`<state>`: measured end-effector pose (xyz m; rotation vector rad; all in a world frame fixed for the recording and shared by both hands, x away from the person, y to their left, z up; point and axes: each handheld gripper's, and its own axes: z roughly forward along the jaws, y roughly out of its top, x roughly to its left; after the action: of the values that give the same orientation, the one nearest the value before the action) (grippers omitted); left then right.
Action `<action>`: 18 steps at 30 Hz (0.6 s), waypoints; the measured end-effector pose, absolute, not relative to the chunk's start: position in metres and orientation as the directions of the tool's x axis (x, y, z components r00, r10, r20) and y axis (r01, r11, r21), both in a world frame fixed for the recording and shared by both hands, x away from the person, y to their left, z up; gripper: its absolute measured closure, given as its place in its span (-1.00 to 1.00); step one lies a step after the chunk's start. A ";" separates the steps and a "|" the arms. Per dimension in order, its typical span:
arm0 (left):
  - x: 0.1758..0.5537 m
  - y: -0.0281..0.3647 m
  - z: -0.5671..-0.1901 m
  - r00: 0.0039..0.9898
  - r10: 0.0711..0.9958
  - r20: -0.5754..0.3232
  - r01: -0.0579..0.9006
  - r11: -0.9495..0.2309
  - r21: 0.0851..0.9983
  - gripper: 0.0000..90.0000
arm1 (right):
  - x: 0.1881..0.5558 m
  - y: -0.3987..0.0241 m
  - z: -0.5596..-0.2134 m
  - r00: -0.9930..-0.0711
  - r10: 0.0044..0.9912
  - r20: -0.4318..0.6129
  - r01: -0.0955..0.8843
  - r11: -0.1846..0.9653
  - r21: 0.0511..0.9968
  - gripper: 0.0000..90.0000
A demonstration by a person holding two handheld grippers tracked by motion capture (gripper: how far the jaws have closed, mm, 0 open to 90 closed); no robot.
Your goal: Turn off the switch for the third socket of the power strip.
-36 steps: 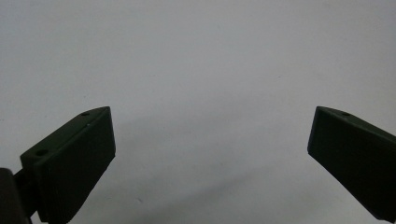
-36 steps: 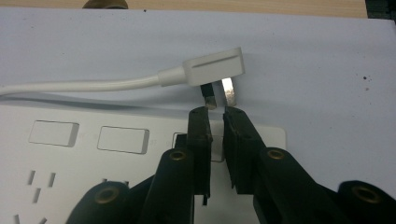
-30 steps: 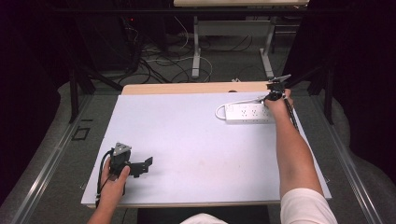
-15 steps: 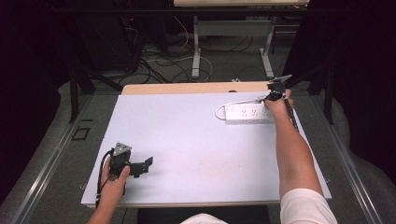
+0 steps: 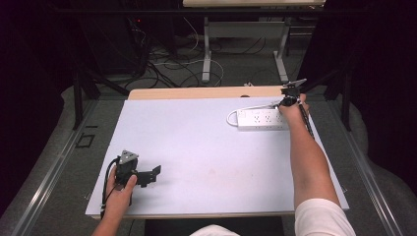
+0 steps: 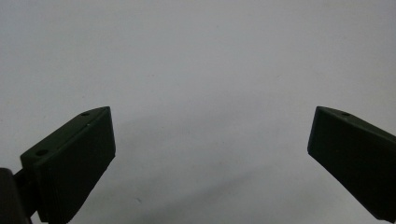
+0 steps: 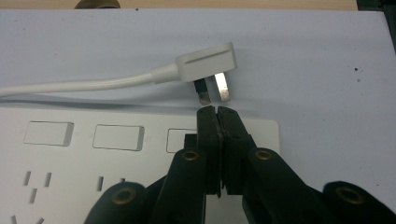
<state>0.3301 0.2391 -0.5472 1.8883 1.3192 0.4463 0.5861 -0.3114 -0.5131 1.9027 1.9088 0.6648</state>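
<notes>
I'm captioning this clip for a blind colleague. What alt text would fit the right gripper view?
The right tongs, jaws shut together with nothing between them, point at the far edge of a white power strip. Just beyond their tips the strip's white plug lies unplugged on the pale table, prongs towards the tongs, its cable trailing left.
</notes>
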 end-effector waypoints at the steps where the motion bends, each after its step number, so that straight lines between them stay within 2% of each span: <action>1: 0.330 0.239 -0.547 0.401 0.905 -0.141 0.634 -0.163 0.756 -0.98 | 0.586 -0.311 -0.513 -0.023 0.997 0.072 0.823 -0.022 0.568 0.98; 18: 0.330 0.239 -0.548 0.404 0.904 -0.139 0.633 -0.166 0.756 -0.98 | 0.584 -0.312 -0.518 -0.016 0.997 0.075 0.807 -0.032 0.589 1.00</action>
<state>0.3302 0.2388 -0.5478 1.8918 1.3157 0.4460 0.5839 -0.3123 -0.5184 1.8935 1.8772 0.6919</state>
